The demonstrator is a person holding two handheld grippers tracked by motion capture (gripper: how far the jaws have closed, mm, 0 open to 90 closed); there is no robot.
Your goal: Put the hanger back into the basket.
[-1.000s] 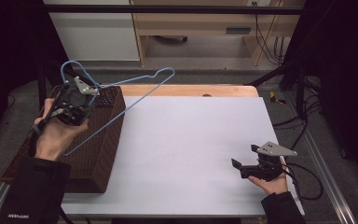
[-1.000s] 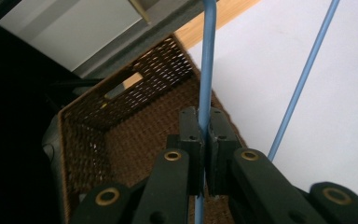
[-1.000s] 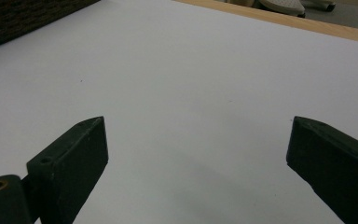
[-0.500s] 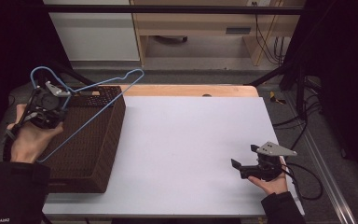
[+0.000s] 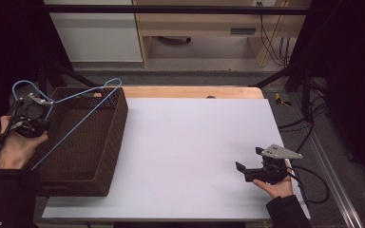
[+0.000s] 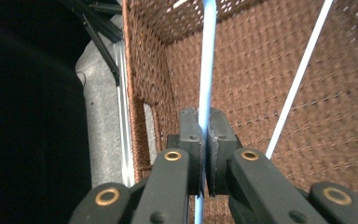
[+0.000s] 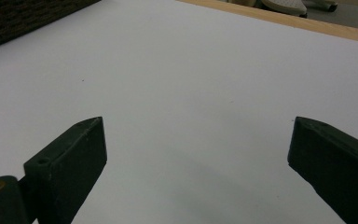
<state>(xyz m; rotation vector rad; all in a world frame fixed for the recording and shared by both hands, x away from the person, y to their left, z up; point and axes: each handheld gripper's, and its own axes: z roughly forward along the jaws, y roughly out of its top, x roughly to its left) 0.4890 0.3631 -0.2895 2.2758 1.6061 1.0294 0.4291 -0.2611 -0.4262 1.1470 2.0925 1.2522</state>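
A light blue wire hanger (image 5: 78, 114) hangs tilted over the brown wicker basket (image 5: 105, 142) at the table's left side. My left gripper (image 5: 31, 114) is shut on it near the hook, above the basket's left rim. In the left gripper view the jaws pinch the blue wire hanger (image 6: 208, 56) with the basket's woven inside wall (image 6: 242, 74) behind; a second strand runs at the right. My right gripper (image 5: 249, 166) rests open on the white tabletop (image 5: 195, 142) at the front right, its fingers (image 7: 74, 154) wide apart with nothing between them.
The basket's corner (image 7: 23, 18) lies far off in the right gripper view. A wooden strip (image 5: 195, 91) edges the table's far side. Black frame bars (image 5: 285, 76) and cables (image 5: 309, 180) stand to the right. A dark gap and metal rail (image 6: 121, 93) lie left of the basket.
My left gripper has carried the hanger leftward and lower, from above the basket's middle toward its left rim. The right gripper has stayed put.
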